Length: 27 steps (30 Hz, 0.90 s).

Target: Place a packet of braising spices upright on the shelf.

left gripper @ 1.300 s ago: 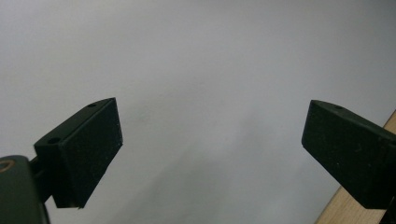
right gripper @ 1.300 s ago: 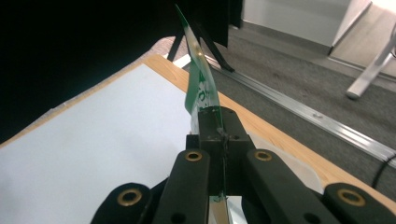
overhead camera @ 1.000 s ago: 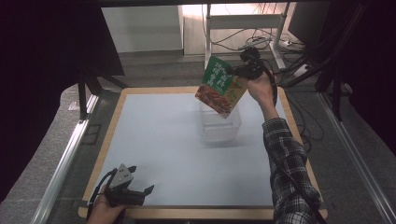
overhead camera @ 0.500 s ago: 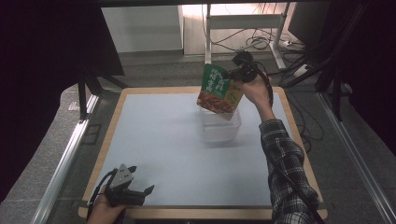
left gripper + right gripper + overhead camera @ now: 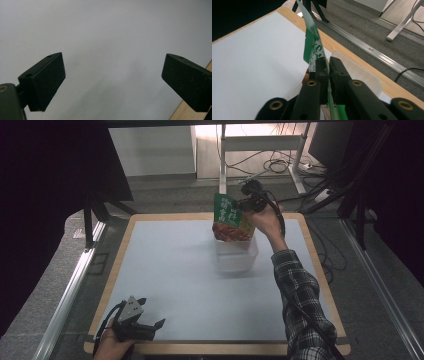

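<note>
1. My right gripper [image 5: 246,204] is clamped on the upper edge of a green and red snack packet [image 5: 229,218]. In the right gripper view the jaws pinch the thin foil flat between them [image 5: 327,72], with no gap showing.
2. The packet hangs above the clear plastic container [image 5: 236,254], which sits on the white mat [image 5: 165,270] toward the far right of the table. From the high view the packet's lower edge looks to be at or just over the container's rim; I cannot tell whether it touches.
3. My left gripper [image 5: 150,327] rests at the near left edge of the mat, well apart from the container. Its jaws stand wide apart with nothing between them; the left gripper view looks down on bare mat [image 5: 107,37].
4. Judged step: lowering the packet into the container.
5. Risks:
   - The packet hangs tilted, so a bottom corner may catch the rim and fold instead of dropping in.
   - The container is light and nothing holds it; a push from the packet could slide or tip it.
   - The grip is on slick foil at one edge only, so a snag could pull the packet out of the jaws.
</note>
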{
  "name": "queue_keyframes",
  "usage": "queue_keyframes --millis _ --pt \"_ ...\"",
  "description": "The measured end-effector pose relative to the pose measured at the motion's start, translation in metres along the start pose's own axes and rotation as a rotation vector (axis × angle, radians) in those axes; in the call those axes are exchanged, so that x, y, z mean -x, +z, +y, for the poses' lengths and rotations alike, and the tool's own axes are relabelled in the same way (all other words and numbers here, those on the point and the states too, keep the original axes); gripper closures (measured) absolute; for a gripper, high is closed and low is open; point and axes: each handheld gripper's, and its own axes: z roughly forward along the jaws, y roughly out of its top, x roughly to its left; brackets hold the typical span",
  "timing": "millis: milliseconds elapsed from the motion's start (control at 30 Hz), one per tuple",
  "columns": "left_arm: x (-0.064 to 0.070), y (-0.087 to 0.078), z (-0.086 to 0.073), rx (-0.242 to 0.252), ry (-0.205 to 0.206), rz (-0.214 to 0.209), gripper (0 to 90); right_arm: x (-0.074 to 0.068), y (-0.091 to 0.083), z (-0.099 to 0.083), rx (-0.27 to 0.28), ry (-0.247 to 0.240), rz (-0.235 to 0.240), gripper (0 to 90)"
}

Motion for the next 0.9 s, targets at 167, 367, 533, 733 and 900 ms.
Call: queue_keyframes --millis 167,367,533,733,900 --pt "0.000 0.000 0.000 -0.001 -0.001 0.000 4.8 0.000 -0.006 0.001 0.043 -0.023 -0.019 66.1" --pt "0.000 0.000 0.000 -0.002 0.002 0.002 4.8 0.001 -0.012 0.001 0.064 -0.027 -0.039 55.5" --pt "0.001 0.000 0.000 -0.003 0.004 0.003 4.8 0.004 -0.019 -0.002 0.099 -0.019 -0.058 41.7" --pt "0.001 0.000 0.000 -0.004 0.005 0.004 4.8 0.007 -0.023 -0.004 0.114 -0.015 -0.077 31.6" --pt "0.001 0.001 0.000 -0.006 0.006 0.004 4.7 0.008 -0.027 -0.007 0.121 -0.024 -0.099 25.5"
